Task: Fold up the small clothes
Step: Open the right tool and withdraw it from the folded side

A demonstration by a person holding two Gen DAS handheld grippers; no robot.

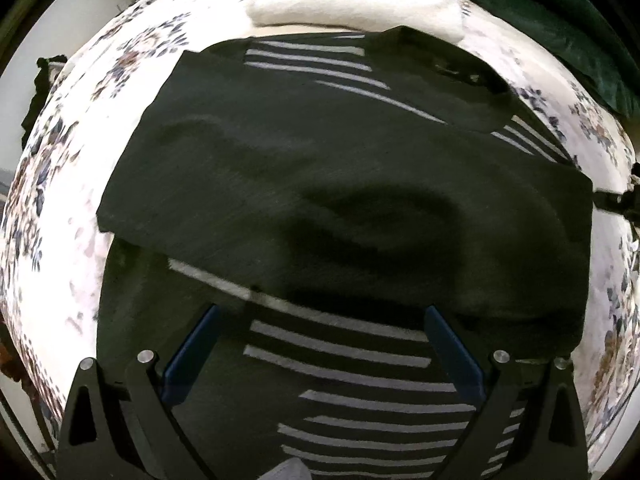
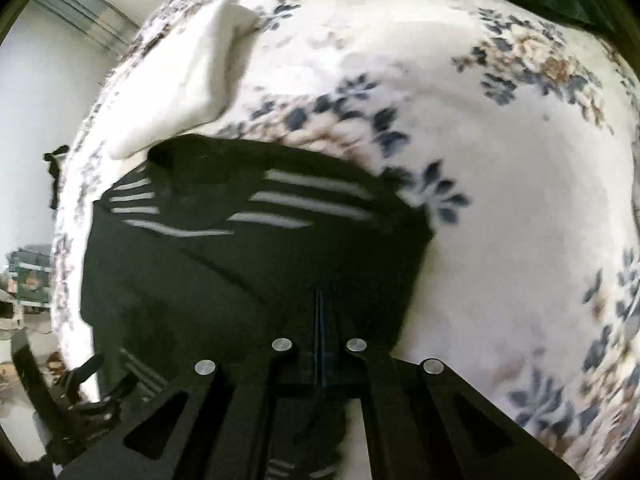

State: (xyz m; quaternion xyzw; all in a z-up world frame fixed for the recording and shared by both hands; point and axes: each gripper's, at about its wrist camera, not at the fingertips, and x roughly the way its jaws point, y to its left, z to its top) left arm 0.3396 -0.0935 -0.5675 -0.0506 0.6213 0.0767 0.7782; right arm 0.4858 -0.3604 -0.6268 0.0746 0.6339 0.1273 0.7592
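Dark striped garment (image 1: 320, 184) lies on the floral bedspread (image 1: 80, 184), one panel already folded across the stripes, white folded cloth (image 1: 352, 0) just beyond it. My left gripper (image 1: 320, 344) hangs over the near striped end, fingers wide, nothing between them. My right gripper (image 2: 320, 320) is over the garment's right edge, fingers pressed together, and I judge them empty though blur hides the tips. Risks: folded panel has a raised ridge, so another fold could trap the wrinkle; pinching only the top layer would pull the fold apart; soft bedding may let the fabric slide.
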